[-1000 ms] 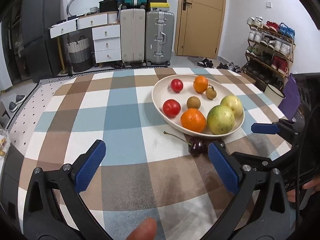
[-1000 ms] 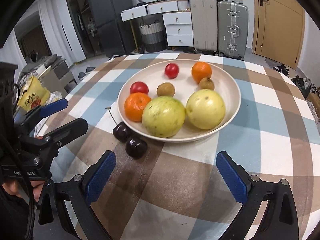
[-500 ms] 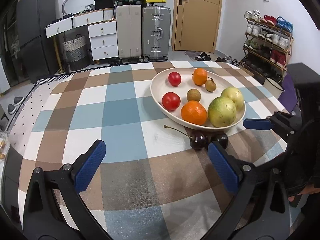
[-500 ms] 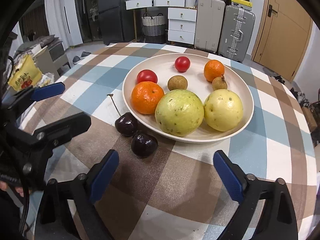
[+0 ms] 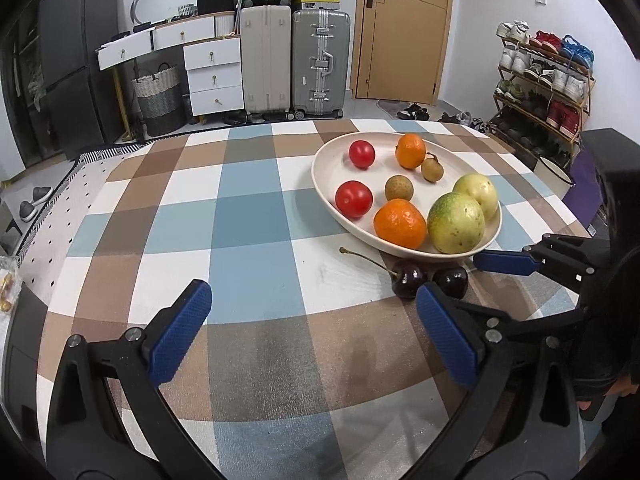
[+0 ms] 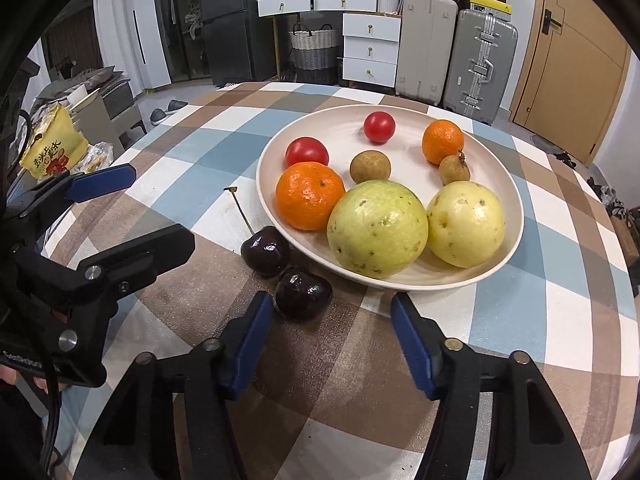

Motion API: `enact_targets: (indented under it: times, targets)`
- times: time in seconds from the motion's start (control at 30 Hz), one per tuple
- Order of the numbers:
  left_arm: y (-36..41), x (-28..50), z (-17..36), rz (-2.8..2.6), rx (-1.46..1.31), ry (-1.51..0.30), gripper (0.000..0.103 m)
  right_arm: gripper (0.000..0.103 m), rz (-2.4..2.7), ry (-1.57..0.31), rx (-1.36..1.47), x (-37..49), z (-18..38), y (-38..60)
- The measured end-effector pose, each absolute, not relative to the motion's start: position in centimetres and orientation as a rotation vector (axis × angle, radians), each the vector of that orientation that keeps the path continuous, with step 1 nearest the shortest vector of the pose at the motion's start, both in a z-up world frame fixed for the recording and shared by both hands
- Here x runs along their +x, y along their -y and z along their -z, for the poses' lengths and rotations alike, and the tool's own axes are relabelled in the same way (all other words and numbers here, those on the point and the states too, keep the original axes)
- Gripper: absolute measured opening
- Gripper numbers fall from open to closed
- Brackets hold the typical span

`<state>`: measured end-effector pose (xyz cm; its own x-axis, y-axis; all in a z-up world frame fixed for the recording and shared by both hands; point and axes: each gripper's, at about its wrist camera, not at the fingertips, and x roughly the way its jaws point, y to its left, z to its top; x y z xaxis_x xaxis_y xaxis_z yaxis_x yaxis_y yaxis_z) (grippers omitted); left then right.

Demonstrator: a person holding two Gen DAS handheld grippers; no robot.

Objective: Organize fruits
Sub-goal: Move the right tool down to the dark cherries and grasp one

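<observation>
My left gripper (image 5: 312, 328) is spread wide over the checked cloth (image 5: 248, 216) with nothing between its blue pads. It waits at about 7 o'clock from the bowl (image 6: 516, 216).

Two dark cherries lie on the cloth, touching each other, just outside the bowl's rim at about 7 o'clock. They are the only fruit not in the bowl. The stemmed cherry (image 6: 266, 251) sits right by the rim. The near cherry (image 6: 303, 294) is the one I am after.

My right gripper (image 6: 332, 330) is closing now. The near cherry is just ahead of the tips, by my left pad and not yet between the two, so nothing is pinched.

To do this well, I think I should slide a bit to 11 o'clock so the cherry sits in the middle of the gap. Then squeeze softly (cherries squash and roll). I should keep my left pad off the other cherry so I don't knock it.

The near cherry is almost round, so it has no real long side, and I can't see a stem on it. The other cherry's stem (image 6: 240, 210) is its long line. It points to about 11 o'clock, away from me.
</observation>
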<state>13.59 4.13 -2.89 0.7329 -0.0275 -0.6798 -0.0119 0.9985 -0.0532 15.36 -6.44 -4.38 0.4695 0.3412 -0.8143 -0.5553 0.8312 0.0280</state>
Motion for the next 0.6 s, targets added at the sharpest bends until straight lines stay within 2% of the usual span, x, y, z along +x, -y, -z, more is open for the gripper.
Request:
enact_targets:
  times: [0.13, 0.27, 0.6]
  targets:
    - [-4.2, 13.5, 2.9, 0.007, -0.057, -0.750, 0.102, 0.040, -0.593, -0.930, -0.233, 15.1, 4.2, 6.6]
    - [-4.2, 13.5, 2.9, 0.006, -0.058, -0.750, 0.102, 0.030, -0.624, -0.931, -0.219, 14.8, 4.1, 6.7]
    - [-4.4, 13.6, 3.0, 0.000, -0.070, -0.757, 0.102, 0.025, -0.649, -0.934, -0.190, 14.4, 4.2, 7.7]
